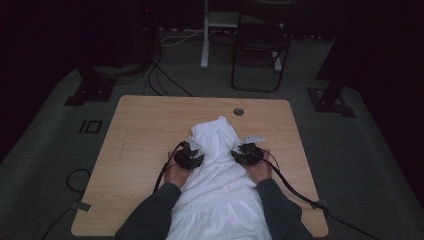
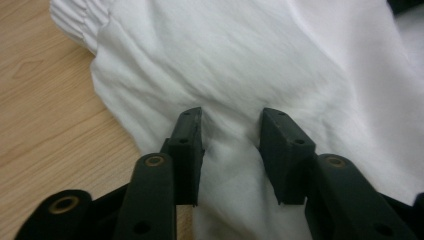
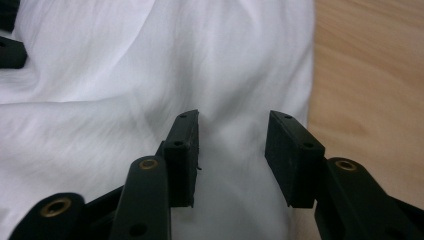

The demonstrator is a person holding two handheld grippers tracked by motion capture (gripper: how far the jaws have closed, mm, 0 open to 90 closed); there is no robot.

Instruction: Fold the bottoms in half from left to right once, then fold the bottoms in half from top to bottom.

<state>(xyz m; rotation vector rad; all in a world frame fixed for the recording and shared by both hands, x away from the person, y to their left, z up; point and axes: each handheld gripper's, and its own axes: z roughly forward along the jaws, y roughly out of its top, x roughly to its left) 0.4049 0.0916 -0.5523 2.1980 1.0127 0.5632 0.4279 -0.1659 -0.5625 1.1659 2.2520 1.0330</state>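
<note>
A white garment (image 1: pixel 220 175) with a gathered elastic end (image 1: pixel 215 127) lies along the middle of the wooden table (image 1: pixel 145 130), its near end hanging toward the person. My left gripper (image 1: pixel 192 154) rests on the garment's left side and my right gripper (image 1: pixel 246 152) on its right side, each held by a hand. In the left gripper view the jaws (image 2: pixel 232 117) stand apart with a soft ridge of white cloth (image 2: pixel 230 65) rising between them. In the right gripper view the jaws (image 3: pixel 234 117) stand apart over cloth (image 3: pixel 150 75) close to its edge, bare wood (image 3: pixel 370 75) beside it.
A round cable hole (image 1: pixel 238 111) is in the table's far edge. Black cables (image 1: pixel 300 192) trail from the grippers over the near table edge. A dark chair (image 1: pixel 260 45) and a white stand (image 1: pixel 205 35) are on the carpet beyond the table.
</note>
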